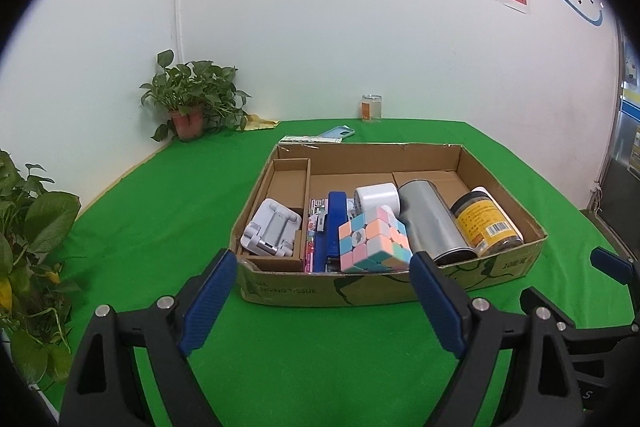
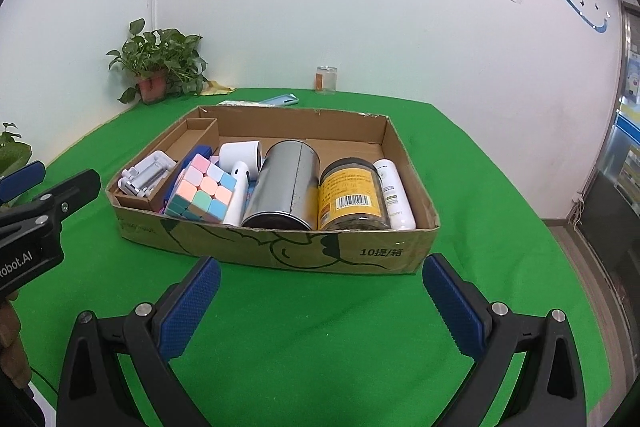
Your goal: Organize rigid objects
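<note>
A shallow cardboard box (image 1: 360,291) (image 2: 276,251) sits on the green table. It holds a pastel cube (image 1: 374,245) (image 2: 202,193), a silver tin (image 1: 432,223) (image 2: 286,183), a yellow-labelled jar (image 1: 486,221) (image 2: 352,197), a white bottle (image 2: 394,193), a white cylinder device (image 1: 378,199) (image 2: 240,157), a blue stapler (image 1: 332,235) and a white folding stand (image 1: 272,233) (image 2: 146,173). My left gripper (image 1: 324,275) hangs open before the box's near wall, nothing between its fingers. My right gripper (image 2: 322,279) is open too, just short of the box.
Potted plants (image 1: 192,95) (image 2: 158,67) stand at the back left, another plant (image 1: 28,239) at the left edge. A glass jar (image 1: 371,108) (image 2: 326,79) stands by the wall, a teal phone (image 1: 336,133) (image 2: 280,101) behind the box. A door (image 2: 624,163) is at right.
</note>
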Action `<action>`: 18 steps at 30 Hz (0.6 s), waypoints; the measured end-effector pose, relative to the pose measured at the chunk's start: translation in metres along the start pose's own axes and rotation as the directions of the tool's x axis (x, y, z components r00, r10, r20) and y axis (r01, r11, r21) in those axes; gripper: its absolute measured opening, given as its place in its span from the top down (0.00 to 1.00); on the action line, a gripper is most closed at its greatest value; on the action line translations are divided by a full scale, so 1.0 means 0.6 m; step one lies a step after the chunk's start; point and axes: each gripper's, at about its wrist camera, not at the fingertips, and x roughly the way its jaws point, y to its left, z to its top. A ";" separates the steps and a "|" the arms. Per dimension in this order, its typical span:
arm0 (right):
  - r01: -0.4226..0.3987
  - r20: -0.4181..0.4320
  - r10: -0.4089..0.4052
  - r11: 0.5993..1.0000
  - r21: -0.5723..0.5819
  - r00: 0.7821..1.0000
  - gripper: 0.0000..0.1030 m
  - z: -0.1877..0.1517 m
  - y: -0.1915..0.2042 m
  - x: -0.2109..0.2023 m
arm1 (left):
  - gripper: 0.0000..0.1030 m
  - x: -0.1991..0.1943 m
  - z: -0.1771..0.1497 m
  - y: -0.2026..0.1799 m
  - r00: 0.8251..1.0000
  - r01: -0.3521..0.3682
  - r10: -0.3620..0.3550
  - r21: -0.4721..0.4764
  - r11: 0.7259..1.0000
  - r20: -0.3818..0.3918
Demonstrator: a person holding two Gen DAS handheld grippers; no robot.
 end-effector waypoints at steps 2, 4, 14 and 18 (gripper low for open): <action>0.002 0.007 -0.002 1.000 -0.001 1.000 0.01 -0.002 -0.003 -0.013 | 0.15 -0.004 -0.001 -0.002 1.000 -0.007 0.007 -0.003 1.000 -0.007; 0.001 0.012 -0.001 1.000 0.001 1.000 0.01 -0.003 -0.004 -0.022 | 0.15 -0.009 -0.003 -0.003 1.000 -0.012 0.011 -0.010 1.000 -0.013; 0.015 0.017 -0.015 1.000 0.004 1.000 0.01 -0.006 -0.006 -0.032 | 0.15 -0.006 -0.003 -0.010 1.000 -0.003 0.003 -0.002 1.000 -0.026; 0.021 0.007 -0.021 1.000 0.010 1.000 0.01 -0.006 -0.007 -0.027 | 0.15 0.003 -0.005 -0.012 0.999 0.020 -0.020 0.004 1.000 -0.038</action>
